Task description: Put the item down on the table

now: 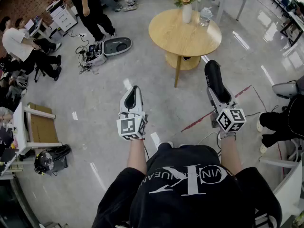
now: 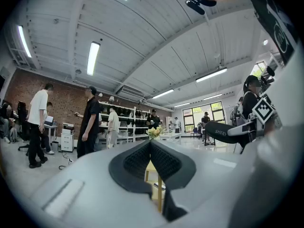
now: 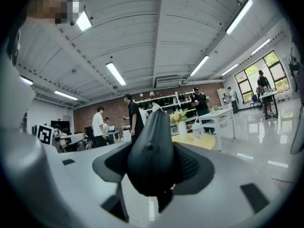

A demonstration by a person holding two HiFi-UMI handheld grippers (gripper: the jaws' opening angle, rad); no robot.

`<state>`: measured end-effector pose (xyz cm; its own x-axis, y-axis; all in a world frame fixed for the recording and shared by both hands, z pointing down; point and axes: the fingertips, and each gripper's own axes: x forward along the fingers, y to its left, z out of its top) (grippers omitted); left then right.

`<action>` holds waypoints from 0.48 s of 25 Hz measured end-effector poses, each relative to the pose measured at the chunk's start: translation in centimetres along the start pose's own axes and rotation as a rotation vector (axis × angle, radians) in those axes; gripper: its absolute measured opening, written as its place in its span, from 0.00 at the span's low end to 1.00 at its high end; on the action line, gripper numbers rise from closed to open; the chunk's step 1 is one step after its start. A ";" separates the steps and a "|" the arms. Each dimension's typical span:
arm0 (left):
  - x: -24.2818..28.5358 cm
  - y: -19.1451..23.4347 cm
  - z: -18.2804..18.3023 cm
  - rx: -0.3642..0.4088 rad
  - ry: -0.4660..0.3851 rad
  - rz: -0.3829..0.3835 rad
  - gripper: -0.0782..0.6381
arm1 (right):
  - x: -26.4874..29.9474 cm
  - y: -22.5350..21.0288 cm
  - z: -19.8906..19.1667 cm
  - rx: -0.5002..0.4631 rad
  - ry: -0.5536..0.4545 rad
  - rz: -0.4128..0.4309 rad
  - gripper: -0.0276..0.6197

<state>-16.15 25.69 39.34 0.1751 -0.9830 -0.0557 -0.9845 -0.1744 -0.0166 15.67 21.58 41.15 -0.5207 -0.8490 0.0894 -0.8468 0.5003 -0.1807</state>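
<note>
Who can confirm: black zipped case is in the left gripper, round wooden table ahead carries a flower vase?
Wrong gripper: the black zipped case is in the right gripper, as the right gripper view shows; the left gripper is shut and empty. The round wooden table ahead does carry a flower vase.

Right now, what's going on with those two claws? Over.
Left gripper shut, empty. Right gripper shut on black zippered case. Round wooden table ahead, flower vase and clear bottle on it.
</note>
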 end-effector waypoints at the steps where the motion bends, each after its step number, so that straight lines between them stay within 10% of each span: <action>1: 0.1 0.3 0.0 0.002 0.001 -0.001 0.13 | 0.2 0.1 0.0 0.002 -0.004 -0.002 0.45; 12: 1.4 2.3 0.1 0.005 -0.005 -0.028 0.13 | 1.3 1.4 -0.2 -0.010 -0.007 -0.025 0.45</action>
<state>-18.11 23.91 39.13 0.2026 -0.9774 -0.0606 -0.9792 -0.2016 -0.0230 13.77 21.17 41.20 -0.4984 -0.8626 0.0868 -0.8607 0.4804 -0.1684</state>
